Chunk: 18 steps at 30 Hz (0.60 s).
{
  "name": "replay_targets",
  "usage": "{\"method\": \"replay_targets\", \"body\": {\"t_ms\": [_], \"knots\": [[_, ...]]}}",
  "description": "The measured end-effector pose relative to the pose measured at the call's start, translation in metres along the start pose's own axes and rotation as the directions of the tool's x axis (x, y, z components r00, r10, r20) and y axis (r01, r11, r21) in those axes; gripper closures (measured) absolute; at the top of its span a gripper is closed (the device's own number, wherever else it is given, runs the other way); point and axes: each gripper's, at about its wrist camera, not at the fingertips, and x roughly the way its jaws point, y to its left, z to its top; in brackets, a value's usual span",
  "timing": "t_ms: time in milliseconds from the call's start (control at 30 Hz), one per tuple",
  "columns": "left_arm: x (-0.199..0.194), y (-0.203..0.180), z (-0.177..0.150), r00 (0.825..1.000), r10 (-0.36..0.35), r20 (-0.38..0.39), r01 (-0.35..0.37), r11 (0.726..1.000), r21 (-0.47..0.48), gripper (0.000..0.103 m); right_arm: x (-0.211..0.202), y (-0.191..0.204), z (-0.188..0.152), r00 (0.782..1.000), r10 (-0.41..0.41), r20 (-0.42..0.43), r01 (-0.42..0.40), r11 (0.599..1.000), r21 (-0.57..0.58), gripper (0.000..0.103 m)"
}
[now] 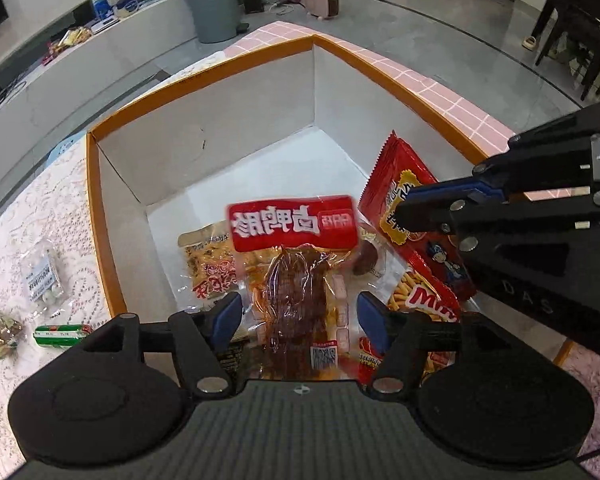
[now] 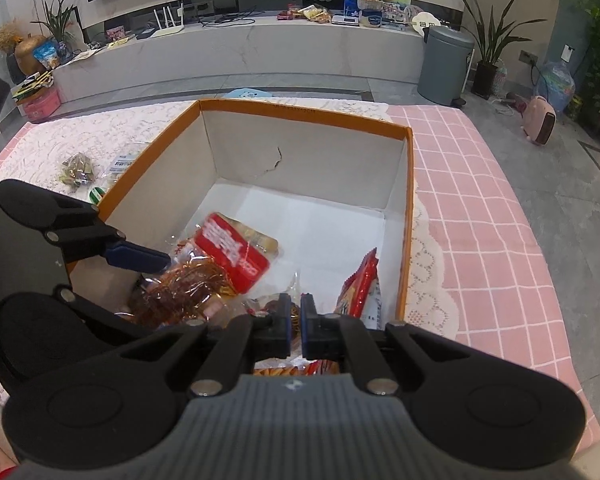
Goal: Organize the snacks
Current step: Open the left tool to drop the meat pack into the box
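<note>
A big cardboard box [image 1: 204,128] with an orange rim sits on the worktop [image 2: 480,208], which has a pink checked cloth and a white lace cloth on it. Snacks lie at the near end of the box floor.

The left hand-held gripper [image 1: 298,320] points down into the box with its jaws standing wide. A clear pack of dark braised meat with a red label [image 1: 296,264] lies between the blue pads [image 1: 226,318], and the pads do not press on it. The pack looks a little blurred. A yellow snack bag [image 1: 208,260] lies under it, toward 10 o'clock.

The right hand-held gripper [image 2: 296,320] is pinched nearly shut. It is hard to tell if it holds anything. In the left view its tips are at a red snack bag [image 1: 396,200] that leans on the box wall at 3 o'clock. A bag of stick snacks [image 1: 420,296] lies just below that one.

Outside the box, at 9 o'clock in the left view, three things still lie on the lace: a clear bag of small white sweets [image 1: 44,276], a green and white roll [image 1: 62,334] and a small greenish packet [image 1: 2,332].
</note>
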Motion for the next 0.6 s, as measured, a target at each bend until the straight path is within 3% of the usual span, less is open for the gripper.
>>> {"method": "replay_targets", "body": {"t_ms": [233,300,600], "knots": [[-0.018,0.002,0.000,0.999,-0.023,0.029,0.023,1.000,0.004,0.023,-0.004,0.004,-0.001,1.000,-0.002,0.003,0.002,1.000,0.001,0.095],[-0.028,0.006,-0.002,0.999,-0.029,0.042,0.029,0.999,-0.013,0.023,-0.007,0.006,0.000,1.000,-0.003,0.011,0.003,1.000,0.002,0.082],[-0.078,0.026,-0.027,0.991,0.002,0.130,0.011,0.995,-0.100,0.023,-0.032,0.027,0.001,0.998,0.030,0.061,-0.031,0.999,0.022,0.062]]}}
